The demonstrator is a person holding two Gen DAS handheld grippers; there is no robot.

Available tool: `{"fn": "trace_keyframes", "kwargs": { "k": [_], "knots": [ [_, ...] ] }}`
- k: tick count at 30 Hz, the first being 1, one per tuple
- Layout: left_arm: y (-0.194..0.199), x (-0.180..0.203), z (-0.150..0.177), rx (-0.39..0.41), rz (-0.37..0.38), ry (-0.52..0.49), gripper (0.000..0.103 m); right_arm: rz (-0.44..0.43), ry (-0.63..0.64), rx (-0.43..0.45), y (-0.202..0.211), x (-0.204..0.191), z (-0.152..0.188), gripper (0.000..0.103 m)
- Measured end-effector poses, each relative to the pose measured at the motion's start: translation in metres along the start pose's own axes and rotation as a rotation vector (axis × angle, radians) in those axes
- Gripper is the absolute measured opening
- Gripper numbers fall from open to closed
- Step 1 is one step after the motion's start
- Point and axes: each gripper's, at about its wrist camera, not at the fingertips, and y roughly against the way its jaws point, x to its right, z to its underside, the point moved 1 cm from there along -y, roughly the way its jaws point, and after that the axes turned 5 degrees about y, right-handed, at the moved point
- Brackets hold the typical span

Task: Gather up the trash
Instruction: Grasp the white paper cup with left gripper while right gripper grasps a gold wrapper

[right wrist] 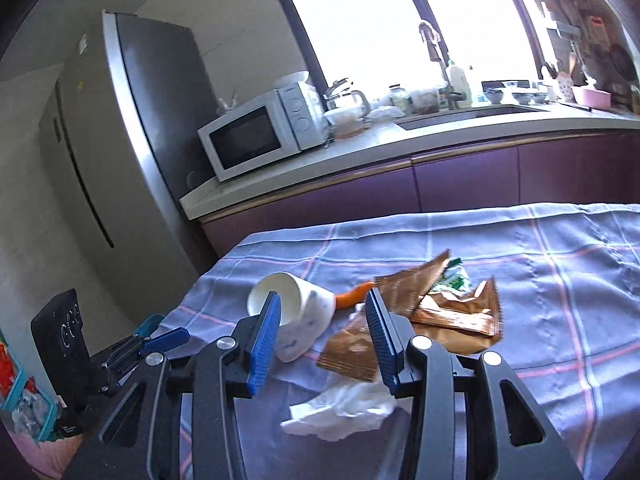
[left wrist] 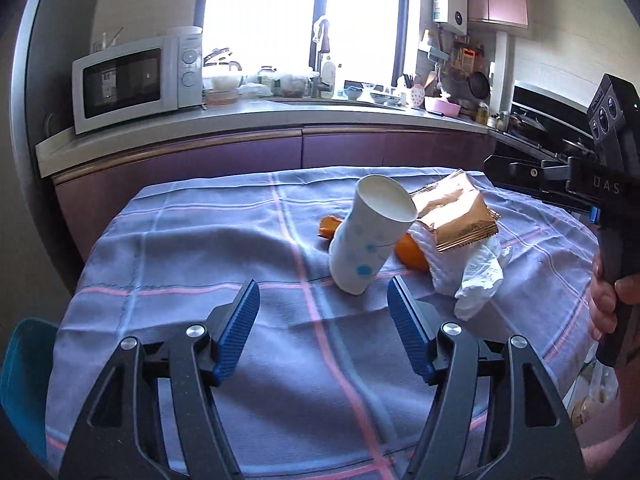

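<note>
Left gripper (left wrist: 323, 296) jaws apart, paper cup (left wrist: 370, 236) just beyond (tipped), right gripper (right wrist: 323, 320) apart, empty, above wrappers (right wrist: 452, 316).

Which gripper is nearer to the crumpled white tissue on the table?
Right. The right gripper hangs just above the crumpled white tissue, which lies under its fingertips. The left gripper stands off to the side, facing the paper cup, apart from the tissue.

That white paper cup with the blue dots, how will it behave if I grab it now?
The paper cup is probably light and thin-walled, so a firm squeeze may crush it. It leans tilted against the orange peel, so a nudge would likely tip it and let it roll. It looks empty inside, so spilling seems unlikely. The left gripper stands open just short of it.
</note>
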Motion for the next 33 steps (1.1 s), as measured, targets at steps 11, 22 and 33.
{"fn": "trace_keyframes", "kwargs": {
  "k": [11, 22, 33],
  "knots": [
    [-0.053, 0.039, -0.023, -0.059, 0.011, -0.115, 0.071, -0.006, -0.134, -0.052, -0.008, 0.047, 0.018, 0.047],
    [-0.077, 0.034, -0.038, -0.12, 0.044, -0.079, 0.044, -0.054, -0.193, -0.079, -0.021, 0.052, 0.023, 0.043],
    [-0.069, 0.023, -0.038, -0.087, 0.034, -0.031, 0.042, -0.075, -0.186, -0.069, -0.016, 0.049, 0.023, 0.009]
  ]
}}
